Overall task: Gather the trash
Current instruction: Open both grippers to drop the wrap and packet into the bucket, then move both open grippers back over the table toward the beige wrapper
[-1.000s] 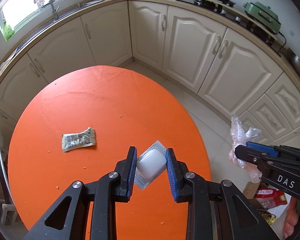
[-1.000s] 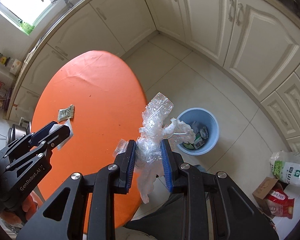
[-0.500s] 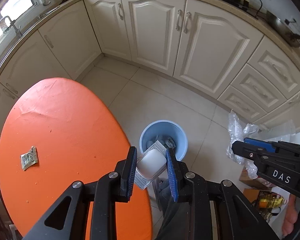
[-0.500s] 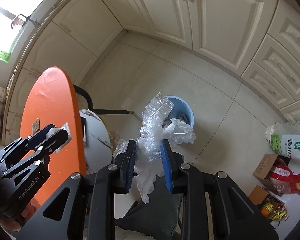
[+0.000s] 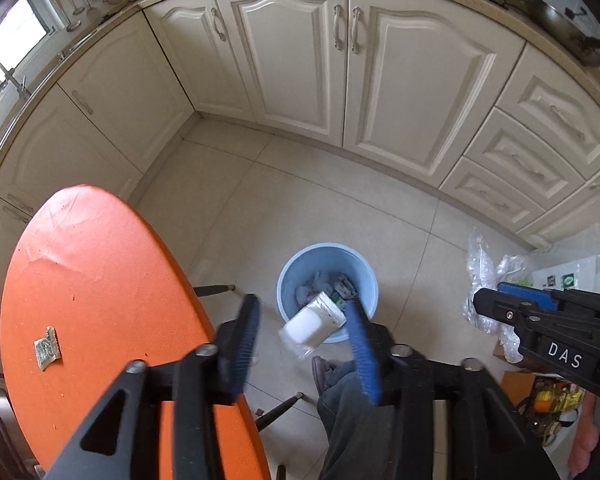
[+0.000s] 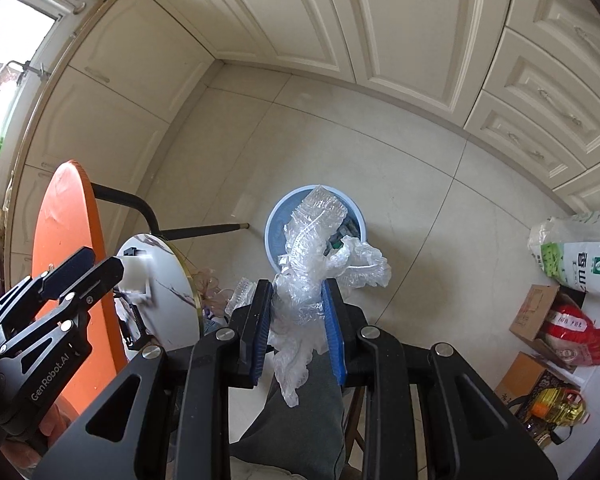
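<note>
My left gripper (image 5: 302, 306) hangs over the blue trash bin (image 5: 288, 280) on the floor, and its jaws are opening. The white packet in clear wrap (image 5: 310, 328) sits tilted between them. It is clear of the left pad and close to the right one, so it is no longer pinched. My right gripper (image 6: 296, 292) is shut on a crumpled clear plastic wrap (image 6: 316, 232), which it holds above the near rim of the bin (image 6: 274, 216). A small printed wrapper (image 5: 46, 348) lies on the orange table (image 5: 100, 280).
Cream cabinets ring the tiled floor. A white round stool (image 6: 172, 276) stands beside the table. The person's trouser leg (image 5: 352, 420) is below the grippers. A rice bag (image 6: 576, 256), cardboard boxes (image 6: 536, 312) and an oil bottle (image 6: 556, 404) sit at the right.
Both grippers swung from over the orange table to above the blue bin. The left jaws spread apart and the white packet came loose and tilted. The right grip is unchanged.
</note>
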The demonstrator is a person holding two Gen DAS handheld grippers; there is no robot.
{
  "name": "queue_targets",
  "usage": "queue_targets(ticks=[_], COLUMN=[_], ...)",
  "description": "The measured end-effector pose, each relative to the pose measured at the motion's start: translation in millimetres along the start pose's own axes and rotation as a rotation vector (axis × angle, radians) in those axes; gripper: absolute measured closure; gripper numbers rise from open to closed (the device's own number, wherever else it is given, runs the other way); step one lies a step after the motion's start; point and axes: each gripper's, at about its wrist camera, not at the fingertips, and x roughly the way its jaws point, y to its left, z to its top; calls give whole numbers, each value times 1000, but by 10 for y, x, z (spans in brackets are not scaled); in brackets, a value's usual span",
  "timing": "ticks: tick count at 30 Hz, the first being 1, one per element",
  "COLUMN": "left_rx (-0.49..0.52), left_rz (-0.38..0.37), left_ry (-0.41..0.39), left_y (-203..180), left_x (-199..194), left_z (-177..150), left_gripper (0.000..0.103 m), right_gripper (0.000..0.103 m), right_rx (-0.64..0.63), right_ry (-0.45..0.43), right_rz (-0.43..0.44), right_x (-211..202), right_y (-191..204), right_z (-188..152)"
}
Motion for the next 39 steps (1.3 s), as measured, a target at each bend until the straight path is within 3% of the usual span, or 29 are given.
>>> queue_targets(ticks=[10,11,15,28,39], left_rx=[-33,-37,-56,-72,-99], left_rz=[41,45,52,37,29], left_ry=[-6,-8,-6,-9,-54], left_y=[27,48,95,320,564], left_x=[-28,-37,-45,-159,-543], left_z=[-68,-87,-120,-255,-583], left_gripper=[54,54,54,54,54], right_gripper=[74,69,20,19,19], right_rx=[-55,-61,-86,-89,-131], right_ry=[13,14,11,-4,-44], right_rz=[43,50,14,-5,-23], right_x=[120,121,121,67,-192], right_y=[231,272,429,549,814], right_z=[65,75,92,45,-164])
